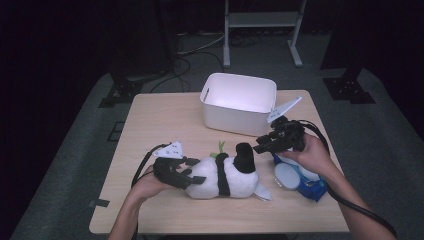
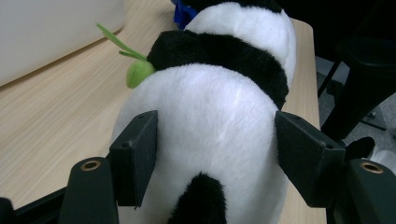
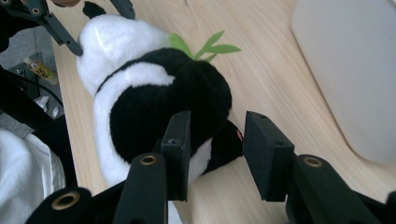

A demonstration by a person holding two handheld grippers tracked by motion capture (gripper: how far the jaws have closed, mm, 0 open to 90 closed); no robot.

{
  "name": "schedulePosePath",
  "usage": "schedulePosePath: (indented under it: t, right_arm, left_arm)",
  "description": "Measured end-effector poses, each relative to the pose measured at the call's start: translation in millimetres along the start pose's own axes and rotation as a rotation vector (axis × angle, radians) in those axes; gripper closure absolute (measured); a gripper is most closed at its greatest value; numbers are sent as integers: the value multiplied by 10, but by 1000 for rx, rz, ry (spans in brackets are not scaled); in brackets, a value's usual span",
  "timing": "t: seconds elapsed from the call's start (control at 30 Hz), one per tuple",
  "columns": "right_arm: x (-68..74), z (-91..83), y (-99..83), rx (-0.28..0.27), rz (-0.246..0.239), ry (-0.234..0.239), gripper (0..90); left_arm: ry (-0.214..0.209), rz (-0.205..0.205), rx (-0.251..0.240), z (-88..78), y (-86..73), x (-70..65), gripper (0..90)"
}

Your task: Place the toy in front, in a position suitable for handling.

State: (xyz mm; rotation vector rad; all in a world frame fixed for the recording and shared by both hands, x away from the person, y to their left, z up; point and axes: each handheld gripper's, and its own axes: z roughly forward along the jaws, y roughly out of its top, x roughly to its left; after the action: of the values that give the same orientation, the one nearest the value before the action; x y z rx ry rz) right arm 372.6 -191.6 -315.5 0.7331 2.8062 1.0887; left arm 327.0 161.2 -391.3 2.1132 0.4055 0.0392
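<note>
A: Where's the panda plush [image 1: 222, 176]?
B: Lower centre of the high view, lying on the bench [image 1: 150, 120]. The left tool [image 1: 187, 172] clamps its white rump, probably to steady it.
A: And the right tool [image 1: 261, 145]?
B: Parted with nothing gripped, beside the black ear, with the white bin [image 1: 240, 102] just above.

surface: wooden table [image 1: 150, 125] | on it: white bin [image 1: 239, 102], plush panda [image 1: 225, 176], blue-and-white item [image 1: 300, 180]
</note>
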Motion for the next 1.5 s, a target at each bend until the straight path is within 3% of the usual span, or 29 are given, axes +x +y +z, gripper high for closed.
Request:
schedulePosePath:
  t: [0.3,0.57,0.73,0.8,0.97,1.13,1.17,1.33,1.5]
  right_arm:
    - [64,163,217,20,-34,51,593]
    - [129,310,378,52,-70,61,583]
    - [161,316,379,71,-89,52,664]
    - [182,293,330,73,-91,79,687]
    - [259,244,242,64,-89,109,691]
    - [341,225,208,74,-101,132,687]
    - [362,212,222,74,-106,151,677]
    - [357,239,307,74,-109,157,652]
    - [329,399,447,95,-117,163,626]
  left_arm:
    - [0,4,-2,6,3,-12,319]
    - [-2,18,14,-1,19,-46,319]
    - [-21,24,21,-24,41,-60,319]
    - [-31,24,18,-52,70,-74,318]
    - [-42,12,-2,-82,112,-83,316]
    - [-77,7,16,-26,107,-93,329]
    - [-94,8,27,-10,98,-106,330]
    - [-107,21,42,-19,95,-128,343]
    - [-127,29,49,-30,88,-144,344]
